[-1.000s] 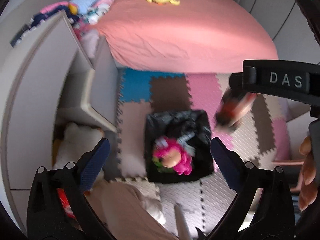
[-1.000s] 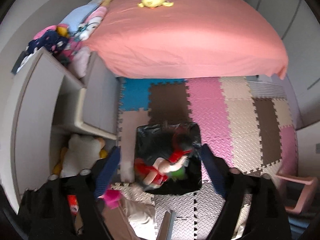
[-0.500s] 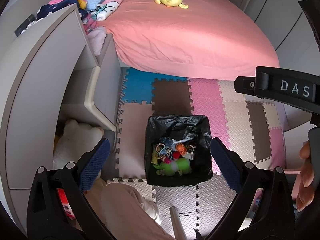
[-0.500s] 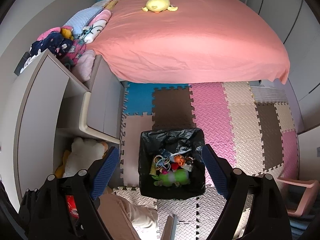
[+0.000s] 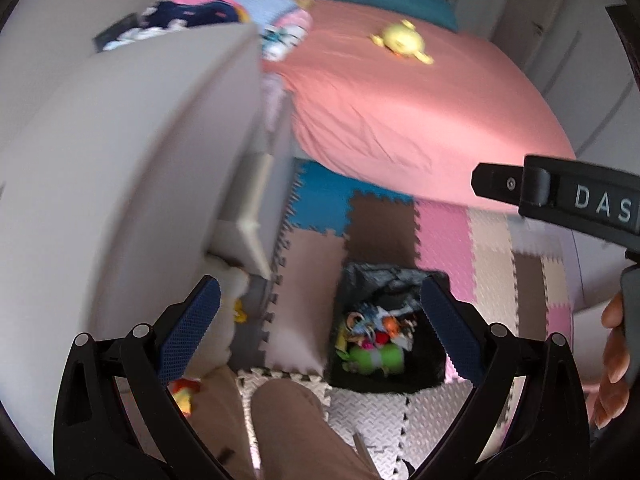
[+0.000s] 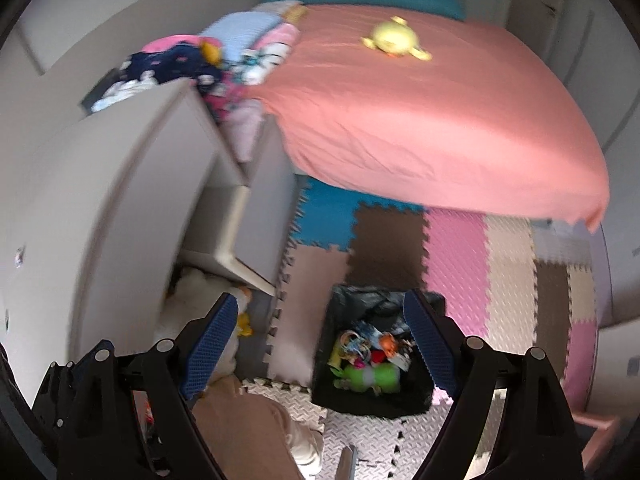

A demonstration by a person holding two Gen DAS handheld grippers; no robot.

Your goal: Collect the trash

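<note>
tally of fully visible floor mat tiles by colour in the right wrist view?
Counting only whole foam tiles clear of the bed and the bin:
Blue tile: 1
Pink tile: 1
Cream tile: 1
Total: 3. The other tiles are cut off, covered or blurred.

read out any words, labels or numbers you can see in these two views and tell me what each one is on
"DAS": white capitals on the black body of the right claw's tool, at the right edge of the left wrist view; the frame edge cuts the word off, so more letters may follow.

Small sticker on the white cabinet side: too blurred to read.

Packaging among the rubbish in the black bin: too small and blurred to read.

No other text shows.
</note>
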